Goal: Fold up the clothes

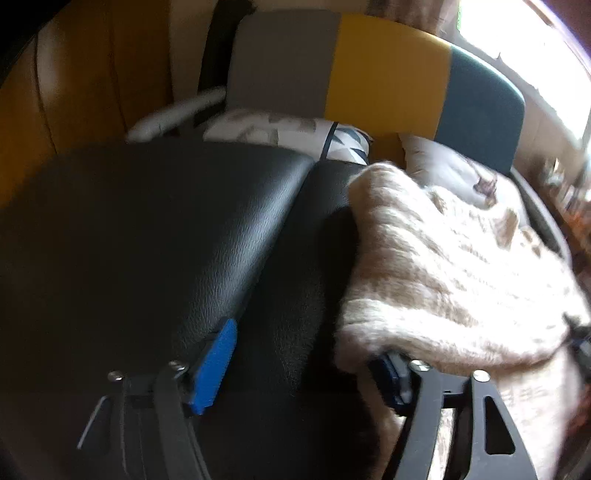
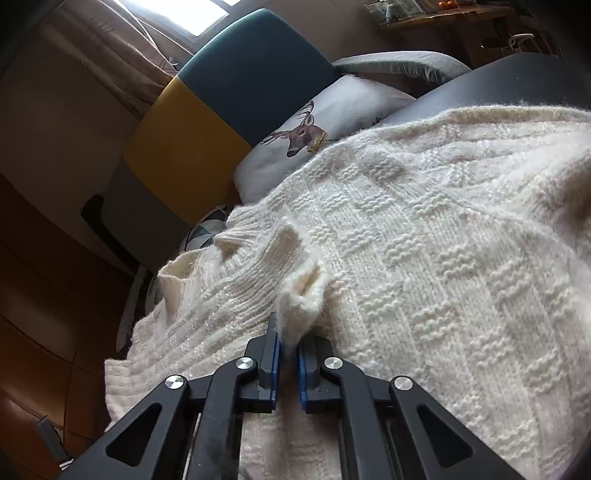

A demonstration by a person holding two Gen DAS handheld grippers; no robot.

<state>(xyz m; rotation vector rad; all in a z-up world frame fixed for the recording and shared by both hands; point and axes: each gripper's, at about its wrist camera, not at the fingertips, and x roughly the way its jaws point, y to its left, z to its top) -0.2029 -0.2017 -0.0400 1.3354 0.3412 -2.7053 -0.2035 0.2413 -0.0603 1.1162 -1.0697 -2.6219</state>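
A cream chunky-knit sweater (image 2: 424,240) lies spread over a black leather seat (image 1: 155,229). In the right wrist view my right gripper (image 2: 290,347) is shut on a small pinched-up fold of the sweater near its ribbed edge. In the left wrist view my left gripper (image 1: 303,369) stands open at the sweater's (image 1: 443,266) left edge. Its left blue pad (image 1: 216,363) is over bare leather. The knit hem drapes over the right finger (image 1: 391,376) and partly hides it. Only black leather shows between the pads.
Behind the seat stands a grey, yellow and teal backrest (image 1: 384,74). A deer-print pillow (image 2: 314,129) and a patterned cushion (image 1: 295,129) lean against it. A white tube (image 1: 173,110) sits at the back left. Brown wooden flooring (image 2: 44,295) lies to the left, and a bright window (image 2: 207,14) is above.
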